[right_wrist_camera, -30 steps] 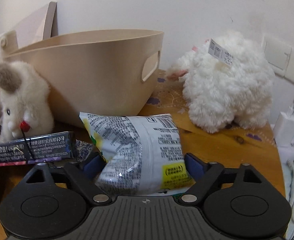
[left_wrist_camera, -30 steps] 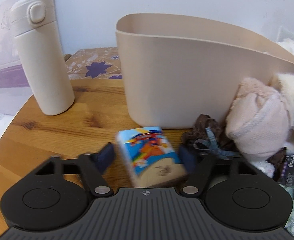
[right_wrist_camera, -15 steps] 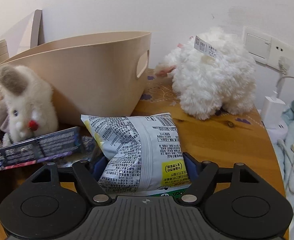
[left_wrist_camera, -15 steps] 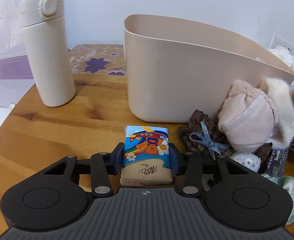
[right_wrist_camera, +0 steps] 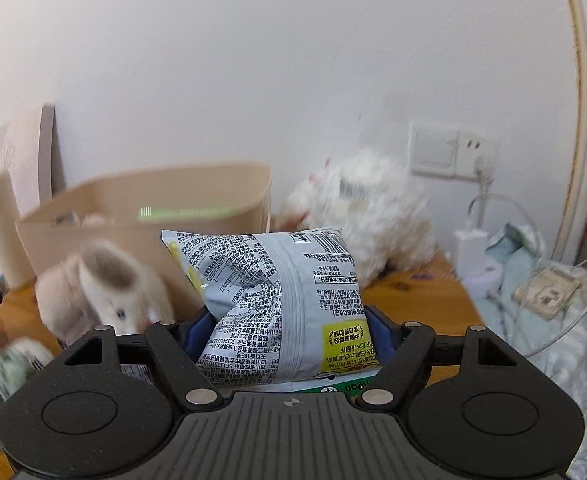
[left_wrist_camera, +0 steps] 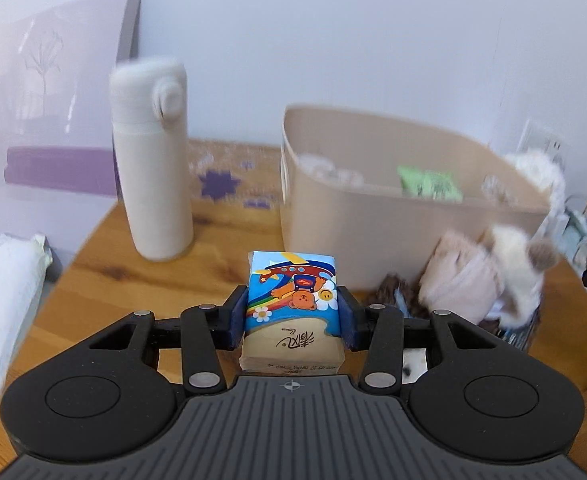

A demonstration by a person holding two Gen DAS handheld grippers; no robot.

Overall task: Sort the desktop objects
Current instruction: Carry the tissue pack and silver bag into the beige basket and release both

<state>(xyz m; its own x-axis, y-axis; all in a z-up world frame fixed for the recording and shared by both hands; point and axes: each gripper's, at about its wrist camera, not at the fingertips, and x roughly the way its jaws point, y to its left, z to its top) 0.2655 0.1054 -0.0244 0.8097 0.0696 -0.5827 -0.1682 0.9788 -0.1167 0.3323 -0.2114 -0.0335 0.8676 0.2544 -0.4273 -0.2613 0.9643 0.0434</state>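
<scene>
Clamping a small tissue pack (left_wrist_camera: pixel 291 304) printed with a cartoon bear between its blue pads, the left gripper (left_wrist_camera: pixel 292 316) holds it above the wooden table (left_wrist_camera: pixel 105 280), in front of the beige storage bin (left_wrist_camera: pixel 373 216). A cream flask (left_wrist_camera: pixel 151 184) stands upright to the left. The right gripper (right_wrist_camera: pixel 287 336) grasps a crinkled grey snack bag (right_wrist_camera: pixel 281 304), raised before the bin, with a beige plush toy (right_wrist_camera: pixel 105 284) to its left and a white fluffy toy (right_wrist_camera: pixel 365 212) behind.
</scene>
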